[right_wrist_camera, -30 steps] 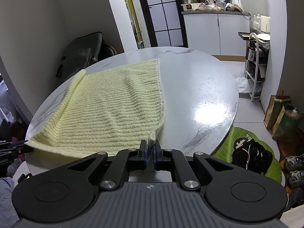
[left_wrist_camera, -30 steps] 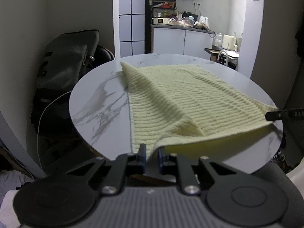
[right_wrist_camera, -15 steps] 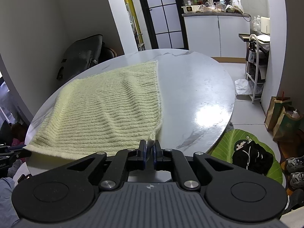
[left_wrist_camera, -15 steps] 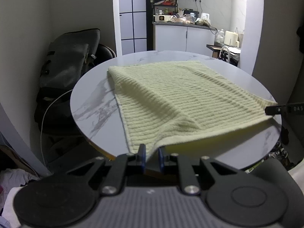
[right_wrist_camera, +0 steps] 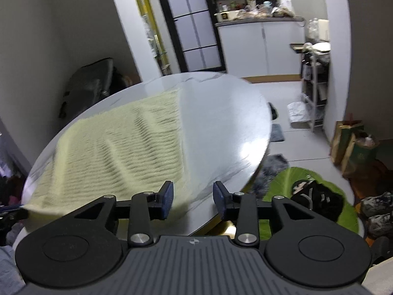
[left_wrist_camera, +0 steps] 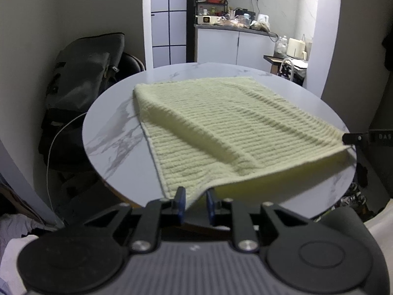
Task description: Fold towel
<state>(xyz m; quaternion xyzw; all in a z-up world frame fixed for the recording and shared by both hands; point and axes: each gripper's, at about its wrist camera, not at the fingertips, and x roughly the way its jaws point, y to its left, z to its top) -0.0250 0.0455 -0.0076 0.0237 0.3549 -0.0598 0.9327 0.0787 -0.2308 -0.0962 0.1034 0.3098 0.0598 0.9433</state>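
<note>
A pale yellow ribbed towel (left_wrist_camera: 221,127) lies spread on the round marble table (left_wrist_camera: 115,142), with a soft ridge across it. Its near edge is lifted off the table. My left gripper (left_wrist_camera: 195,202) pinches the towel's near left corner between its blue pads, and its jaws are opening slightly. In the right wrist view the towel (right_wrist_camera: 122,147) is blurred. My right gripper (right_wrist_camera: 194,198) has its jaws opening; only bare table shows between them, and the towel's near right corner lies by the left pad (right_wrist_camera: 168,196). The right gripper's finger (left_wrist_camera: 353,137) sits at that corner.
A dark bag (left_wrist_camera: 83,78) rests on a chair left of the table. Behind is a cluttered kitchen counter (left_wrist_camera: 233,29). On the floor to the right are a green mat (right_wrist_camera: 307,191), paper bags (right_wrist_camera: 351,142), shoes (right_wrist_camera: 375,211) and a metal rack (right_wrist_camera: 314,86).
The right gripper's jaws have parted and let go of the towel's corner, and its view has tilted. A ridge has formed across the towel. The left gripper keeps its corner.
</note>
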